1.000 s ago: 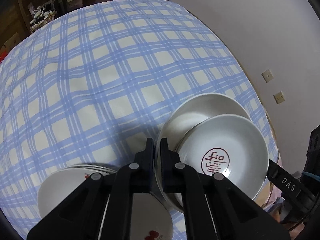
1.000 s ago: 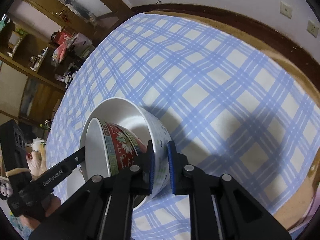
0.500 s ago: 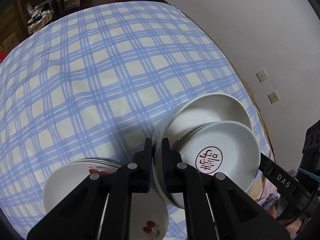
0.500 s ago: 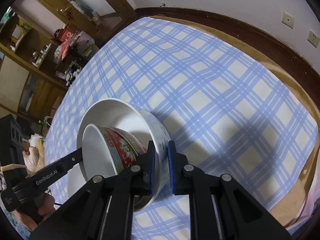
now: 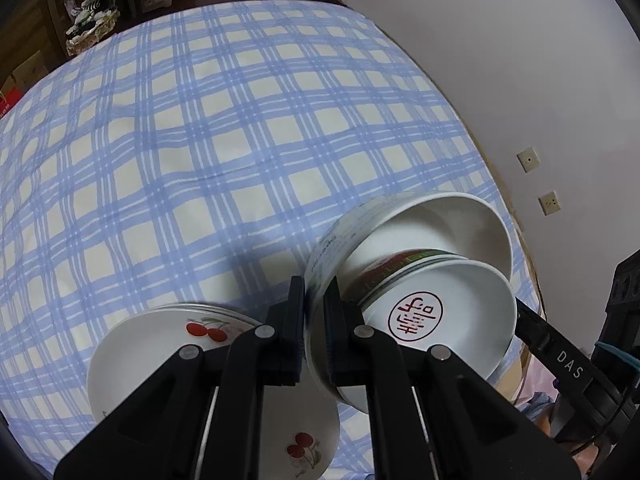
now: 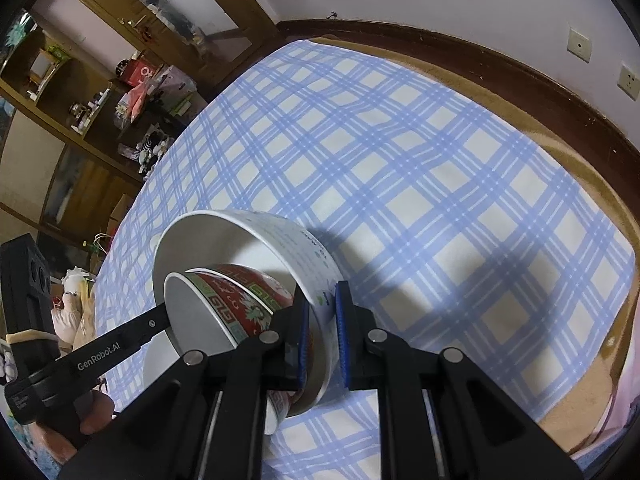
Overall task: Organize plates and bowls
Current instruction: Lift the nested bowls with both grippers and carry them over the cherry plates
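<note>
A large white bowl [image 5: 432, 228] holds a nested red-patterned bowl [image 5: 444, 312] with a red seal mark inside. Both are lifted and tilted above the table. My left gripper [image 5: 314, 300] is shut on the large bowl's rim on one side. My right gripper [image 6: 322, 312] is shut on the same bowl's [image 6: 276, 236] opposite rim, with the red-patterned bowl [image 6: 236, 300] inside it. A stack of white cherry-print plates [image 5: 168, 344] lies on the cloth, below and left of the left gripper.
The table has a blue and white checked cloth [image 5: 200, 140]. Its right edge [image 6: 580, 216] runs near the wall with sockets. Wooden shelves with clutter [image 6: 100, 80] stand beyond the far side.
Both grippers have lifted the nested bowls higher and tilted them more, so the red pattern of the inner bowl now shows. Both grips are unchanged.
</note>
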`<state>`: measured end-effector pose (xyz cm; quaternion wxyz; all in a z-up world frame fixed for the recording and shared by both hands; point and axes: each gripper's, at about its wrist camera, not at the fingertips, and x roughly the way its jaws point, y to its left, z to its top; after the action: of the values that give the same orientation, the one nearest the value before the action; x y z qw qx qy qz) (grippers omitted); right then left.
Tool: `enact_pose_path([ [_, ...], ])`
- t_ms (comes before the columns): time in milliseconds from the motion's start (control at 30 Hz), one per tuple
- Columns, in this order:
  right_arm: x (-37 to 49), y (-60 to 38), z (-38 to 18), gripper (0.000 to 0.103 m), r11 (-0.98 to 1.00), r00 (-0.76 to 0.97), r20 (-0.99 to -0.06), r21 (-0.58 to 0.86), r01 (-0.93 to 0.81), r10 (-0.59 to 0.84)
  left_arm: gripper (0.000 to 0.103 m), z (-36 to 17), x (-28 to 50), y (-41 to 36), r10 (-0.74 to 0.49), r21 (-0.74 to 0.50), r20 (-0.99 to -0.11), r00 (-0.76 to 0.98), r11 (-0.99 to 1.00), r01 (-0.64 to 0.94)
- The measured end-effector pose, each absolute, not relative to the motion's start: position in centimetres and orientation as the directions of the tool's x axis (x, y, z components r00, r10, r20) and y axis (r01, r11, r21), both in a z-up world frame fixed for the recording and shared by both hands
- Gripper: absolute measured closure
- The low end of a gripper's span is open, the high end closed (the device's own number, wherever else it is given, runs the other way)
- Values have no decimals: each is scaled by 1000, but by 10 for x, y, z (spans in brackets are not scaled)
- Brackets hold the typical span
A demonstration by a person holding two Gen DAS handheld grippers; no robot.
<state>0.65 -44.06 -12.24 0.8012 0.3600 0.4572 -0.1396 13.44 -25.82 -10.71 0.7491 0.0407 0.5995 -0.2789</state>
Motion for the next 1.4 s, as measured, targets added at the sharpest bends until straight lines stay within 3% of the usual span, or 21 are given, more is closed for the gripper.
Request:
enact_pose_path([
  [233, 15, -431, -130, 93, 767, 484, -875, 327, 552, 25, 97, -112, 131, -269, -346, -228, -924, 163, 841, 491],
  [933, 6, -435, -100, 94, 795, 531, -847, 312, 520, -15, 97, -89, 127, -278, -319, -198, -936, 148, 826, 527],
  [1400, 5, -387, -53, 93, 827, 563, -823, 362, 430, 67, 97, -38, 113, -214, -316, -192, -926, 208, 867, 461],
])
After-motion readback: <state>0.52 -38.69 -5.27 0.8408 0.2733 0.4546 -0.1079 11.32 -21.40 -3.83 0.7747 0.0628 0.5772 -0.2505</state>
